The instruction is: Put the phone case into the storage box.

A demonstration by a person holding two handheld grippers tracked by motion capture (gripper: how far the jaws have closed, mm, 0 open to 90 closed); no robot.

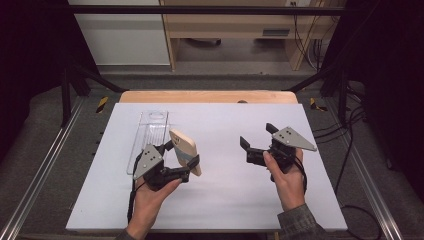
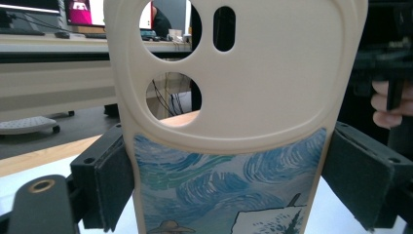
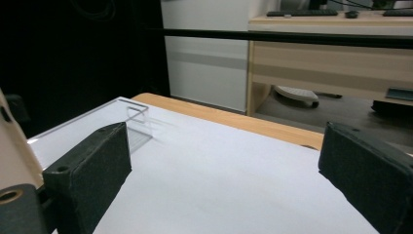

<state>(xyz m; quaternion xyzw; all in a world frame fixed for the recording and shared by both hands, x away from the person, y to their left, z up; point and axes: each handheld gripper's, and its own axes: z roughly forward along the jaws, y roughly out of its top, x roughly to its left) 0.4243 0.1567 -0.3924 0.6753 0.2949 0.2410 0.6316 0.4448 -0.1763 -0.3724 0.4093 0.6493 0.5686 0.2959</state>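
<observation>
Now, my reading of the bench, line by line:

Left hand-held gripper (image 1: 181,159): at about 8 o'clock from the bench's middle, in my left hand (image 1: 150,197); it is pinching the phone case.

Phone case (image 1: 185,151): cream, standing upright between the pads, lifted off the sheet. In the left gripper view the case (image 2: 234,122) shows two round holes and a slot near its top, with a blue swirled painting print below; a black pad (image 2: 114,183) presses on each long edge.

Right hand-held gripper (image 1: 257,142): at about 4 o'clock from the middle, in my right hand (image 1: 286,180); its jaws are spread wide with nothing between them. In the right gripper view its two black pads (image 3: 87,175) stand far apart over bare white sheet.

Clear tray (image 1: 150,137): a long transparent plastic piece lying flat at about 10 o'clock, just behind and beside the left hand-held gripper; I also see its far end (image 3: 139,124) in the right gripper view.

Bench (image 1: 225,200): covered by a white sheet, with a wooden edge (image 1: 207,97) at 12 o'clock.

Gap between the two hand-held grippers: well apart, the case at 9 o'clock of the right one.
</observation>
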